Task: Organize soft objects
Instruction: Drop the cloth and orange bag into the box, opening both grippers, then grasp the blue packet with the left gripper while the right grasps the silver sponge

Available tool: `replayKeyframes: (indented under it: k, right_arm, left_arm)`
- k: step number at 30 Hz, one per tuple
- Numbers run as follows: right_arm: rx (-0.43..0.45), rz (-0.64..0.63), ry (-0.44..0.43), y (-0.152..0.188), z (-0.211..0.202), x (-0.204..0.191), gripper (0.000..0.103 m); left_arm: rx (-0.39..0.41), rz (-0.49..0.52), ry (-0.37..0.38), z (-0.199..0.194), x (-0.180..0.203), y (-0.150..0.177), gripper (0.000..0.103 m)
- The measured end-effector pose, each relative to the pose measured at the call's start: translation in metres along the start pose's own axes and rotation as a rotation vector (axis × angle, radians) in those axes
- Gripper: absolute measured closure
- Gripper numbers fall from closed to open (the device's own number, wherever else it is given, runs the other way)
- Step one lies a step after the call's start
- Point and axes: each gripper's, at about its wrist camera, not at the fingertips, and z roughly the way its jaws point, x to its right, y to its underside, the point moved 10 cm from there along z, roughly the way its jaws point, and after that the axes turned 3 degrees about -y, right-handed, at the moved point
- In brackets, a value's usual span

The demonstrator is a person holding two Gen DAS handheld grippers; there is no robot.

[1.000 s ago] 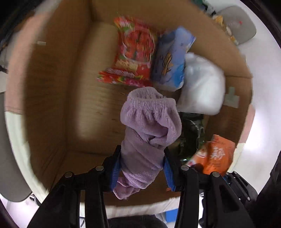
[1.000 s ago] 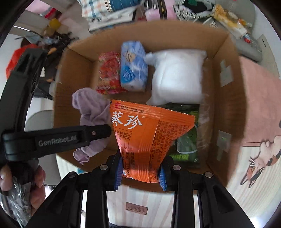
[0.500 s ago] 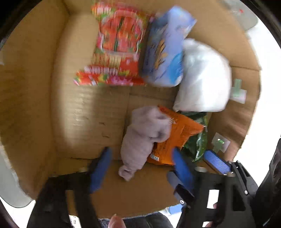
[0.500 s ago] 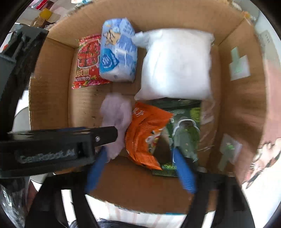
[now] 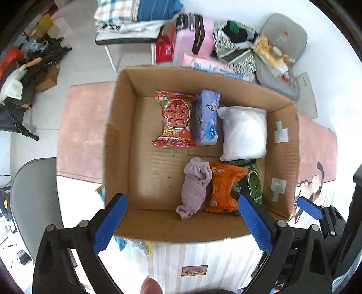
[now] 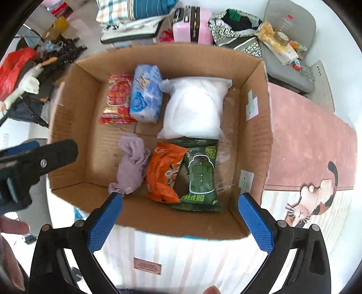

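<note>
An open cardboard box (image 5: 117, 135) (image 6: 255, 140) holds a lilac sock (image 5: 195, 187) (image 6: 133, 165), an orange packet (image 5: 222, 187) (image 6: 164, 171), a green packet (image 5: 251, 181) (image 6: 200, 174), a white pillow bag (image 5: 244, 133) (image 6: 194, 108), a blue packet (image 5: 207, 117) (image 6: 146, 95) and a red packet (image 5: 175, 119) (image 6: 116, 99). My left gripper (image 5: 181, 224) is open and empty above the box's near edge. My right gripper (image 6: 181, 221) is open and empty above the near edge too. The left gripper's body shows at the left of the right wrist view (image 6: 34, 162).
The box sits on a pink rug (image 5: 83, 126) (image 6: 305, 144) with a cat picture (image 6: 314, 203). Behind it lie a pink case (image 5: 194, 38), folded cloths (image 5: 135, 13), a grey cushion (image 5: 285, 45) and clutter at the far left (image 5: 22, 67).
Both grippers opened and let go: the lilac sock and the orange packet dropped into the box side by side. Both grippers then pulled back and up, away from the box.
</note>
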Motion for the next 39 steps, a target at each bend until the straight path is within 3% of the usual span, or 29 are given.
replayKeyframes:
  k: [4,6,9,13,18,24,26,29,30,31,39]
  right_arm:
    - [0.045,-0.055,-0.079,0.017,-0.018,-0.028,0.000]
    - [0.061,-0.090,-0.122,0.031,-0.019,-0.047,0.000]
    - [0.060,-0.169,-0.161,0.070,-0.010,-0.086,0.000]
    - [0.019,-0.241,-0.168,0.108,0.024,-0.128,0.000]
    - [-0.051,-0.297,-0.148,0.126,0.084,-0.178,0.002]
    - [-0.087,-0.342,-0.094,0.121,0.137,-0.216,0.007]
    - [-0.101,-0.356,-0.077,0.118,0.155,-0.226,0.009]
    - [-0.125,-0.357,-0.081,0.119,0.170,-0.233,0.032]
    - [-0.129,-0.349,-0.075,0.120,0.172,-0.232,0.053]
    - [-0.128,-0.347,-0.069,0.120,0.173,-0.230,0.057]
    - [-0.141,-0.186,-0.151,0.156,0.155,-0.166,0.057]
  left_arm:
    - [0.118,-0.012,-0.043,-0.037,-0.025,0.021,0.002]
    - [0.200,-0.021,-0.090,-0.061,-0.044,0.047,0.002]
    - [0.247,-0.065,-0.152,-0.073,-0.078,0.089,0.002]
    - [0.167,-0.163,-0.170,-0.042,-0.135,0.149,0.002]
    - [0.078,-0.281,-0.222,0.012,-0.205,0.188,0.002]
    - [0.036,-0.328,-0.248,0.053,-0.251,0.199,0.010]
    - [0.027,-0.327,-0.251,0.061,-0.257,0.198,0.020]
    - [0.012,-0.325,-0.241,0.067,-0.261,0.196,0.020]
    - [0.011,-0.323,-0.237,0.069,-0.261,0.194,0.020]
    - [0.009,-0.318,-0.230,0.070,-0.260,0.192,0.020]
    - [-0.044,-0.227,-0.124,0.076,-0.224,0.165,0.020]
